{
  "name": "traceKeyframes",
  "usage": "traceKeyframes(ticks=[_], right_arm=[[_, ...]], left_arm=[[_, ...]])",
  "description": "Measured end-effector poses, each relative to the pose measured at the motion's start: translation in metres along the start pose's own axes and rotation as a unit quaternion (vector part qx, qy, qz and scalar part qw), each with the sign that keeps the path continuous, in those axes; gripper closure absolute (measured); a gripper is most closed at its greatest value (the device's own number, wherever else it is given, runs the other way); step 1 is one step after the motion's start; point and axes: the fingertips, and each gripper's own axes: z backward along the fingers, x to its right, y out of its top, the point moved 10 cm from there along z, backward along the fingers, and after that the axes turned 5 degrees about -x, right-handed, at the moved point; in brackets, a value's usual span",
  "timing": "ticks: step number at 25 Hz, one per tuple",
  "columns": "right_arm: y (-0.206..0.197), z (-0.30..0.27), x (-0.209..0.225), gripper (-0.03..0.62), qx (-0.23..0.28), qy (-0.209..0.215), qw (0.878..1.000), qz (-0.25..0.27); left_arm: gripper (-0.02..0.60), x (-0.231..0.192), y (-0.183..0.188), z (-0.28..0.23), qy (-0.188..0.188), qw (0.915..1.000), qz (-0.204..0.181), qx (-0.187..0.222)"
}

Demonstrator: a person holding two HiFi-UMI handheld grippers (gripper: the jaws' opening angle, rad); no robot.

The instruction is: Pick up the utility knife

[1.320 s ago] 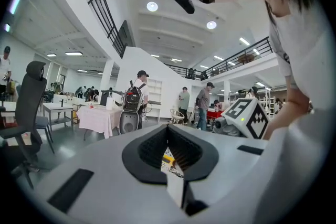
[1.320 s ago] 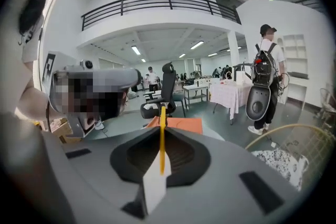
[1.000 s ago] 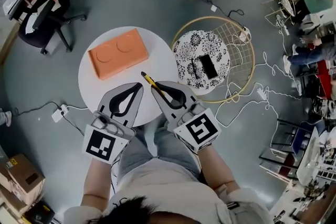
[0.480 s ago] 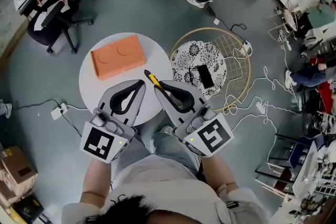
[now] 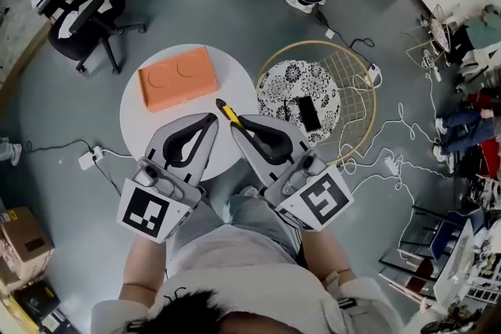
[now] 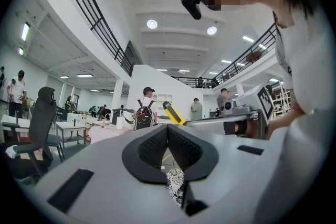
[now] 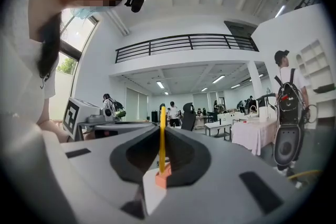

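The utility knife (image 5: pixel 228 113) is yellow and black, and its tip sticks out past the jaws of my right gripper (image 5: pixel 239 123), which is shut on it above the near edge of the round white table (image 5: pixel 145 129). In the right gripper view the knife (image 7: pixel 162 136) stands as a thin yellow edge pinched between the pads. My left gripper (image 5: pixel 211 120) is beside it, shut with nothing in it. From the left gripper view the knife (image 6: pixel 173 113) shows to the right, beyond the closed left gripper (image 6: pixel 168 127). Both gripper views look out level across the room.
An orange tray (image 5: pixel 177 77) with two round hollows lies on the far side of the table. To the right stands a patterned round stool (image 5: pixel 291 74) with a black phone (image 5: pixel 308 113) on it, inside a gold wire basket (image 5: pixel 356 74). Office chair (image 5: pixel 86 19) behind left; cables (image 5: pixel 407 137) on the floor.
The right gripper still holds the knife, which has shifted only slightly against the table. The head view has drifted a little; both grippers sit slightly lower and wider in it.
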Motion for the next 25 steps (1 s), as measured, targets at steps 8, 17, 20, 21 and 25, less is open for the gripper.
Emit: traceKeyframes(ticks=[8, 17, 20, 21, 25], right_arm=[[0.007, -0.002, 0.001, 0.56, 0.018, 0.01, 1.0, 0.012], [0.009, -0.009, -0.003, 0.56, 0.024, 0.02, 0.999, 0.019], [0.012, -0.012, -0.005, 0.56, 0.027, 0.021, 0.999, 0.021], [0.013, -0.012, -0.006, 0.56, 0.028, 0.021, 0.999, 0.022], [0.015, -0.013, -0.008, 0.56, 0.03, 0.021, 0.999, 0.026]], left_arm=[[0.571, 0.002, 0.006, 0.004, 0.011, 0.9999, -0.008, 0.005], [0.571, 0.0, 0.01, 0.011, 0.017, 0.9998, -0.015, 0.003], [0.571, -0.003, 0.012, 0.013, 0.016, 0.9997, -0.017, 0.003], [0.571, -0.003, 0.013, 0.014, 0.016, 0.9997, -0.017, 0.004], [0.571, -0.003, 0.014, 0.016, 0.012, 0.9997, -0.021, 0.007]])
